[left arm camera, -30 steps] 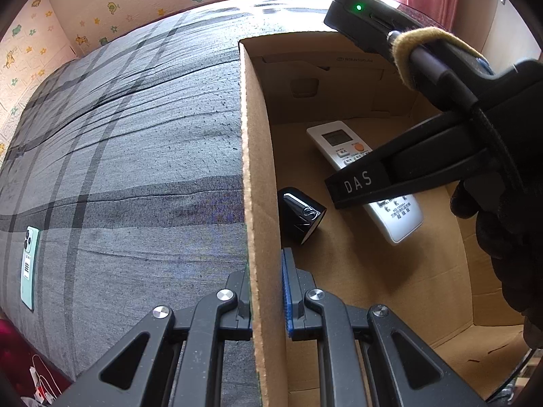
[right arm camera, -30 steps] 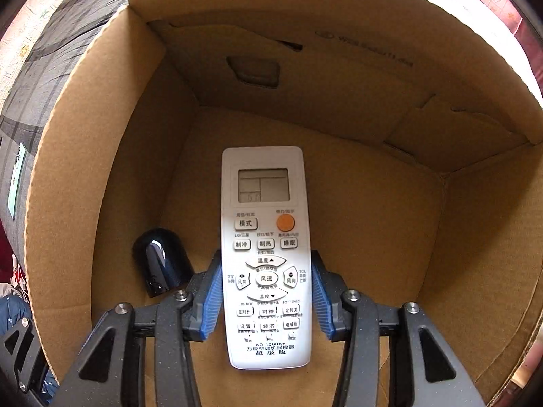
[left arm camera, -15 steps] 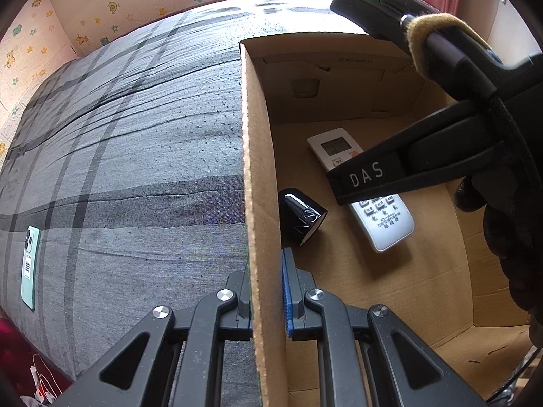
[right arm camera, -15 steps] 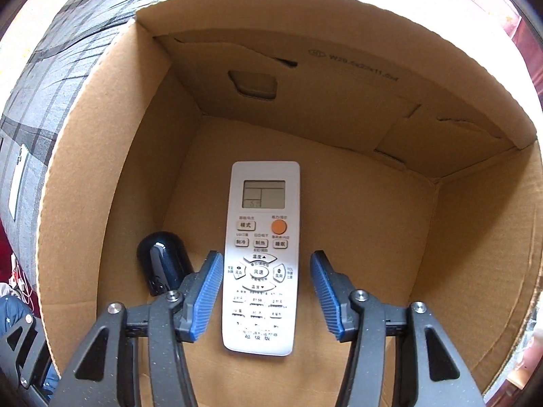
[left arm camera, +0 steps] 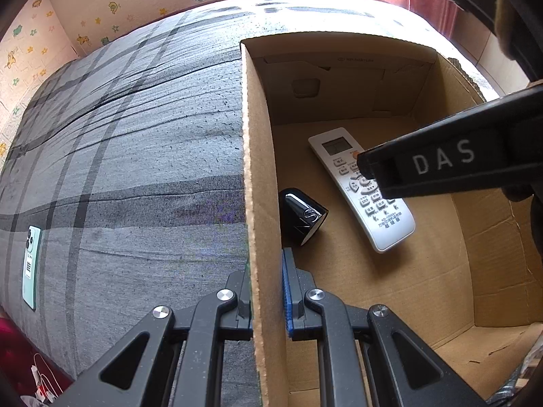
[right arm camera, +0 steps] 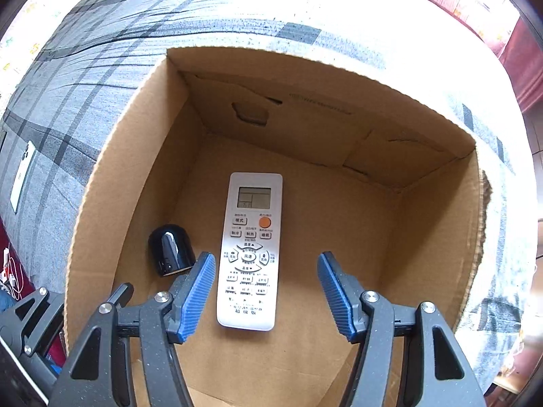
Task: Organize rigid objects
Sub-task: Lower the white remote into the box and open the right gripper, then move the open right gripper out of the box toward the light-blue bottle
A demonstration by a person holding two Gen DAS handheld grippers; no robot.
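Observation:
A cardboard box (left arm camera: 261, 176) (right arm camera: 112, 183) stands open on a grey plaid bedspread. My left gripper (left arm camera: 266, 291) is shut on the box's left wall, one pad on each side of the cardboard. On the box floor lie a white air-conditioner remote (right arm camera: 251, 247) (left arm camera: 359, 190) and a glossy black rounded object (right arm camera: 169, 249) (left arm camera: 302, 215). My right gripper (right arm camera: 266, 291) hangs above the remote with its blue pads (right arm camera: 200, 291) well apart and the jaws opening; the remote rests free on the cardboard, touched by neither pad. In the left wrist view a black finger (left arm camera: 451, 162) of the right gripper crosses over the remote.
A mint-green phone (left arm camera: 31, 266) (right arm camera: 22, 173) lies on the bedspread (left arm camera: 135, 169) far left of the box. Cables and red fabric (left arm camera: 20, 356) show below the bed edge. A papered wall (left arm camera: 101, 10) and a curtain (right arm camera: 522, 64) bound the bed beyond.
My right gripper let go of the remote, spread its jaws wider and rose out of the box; the remote stays on the floor. The left gripper kept its grip on the wall.

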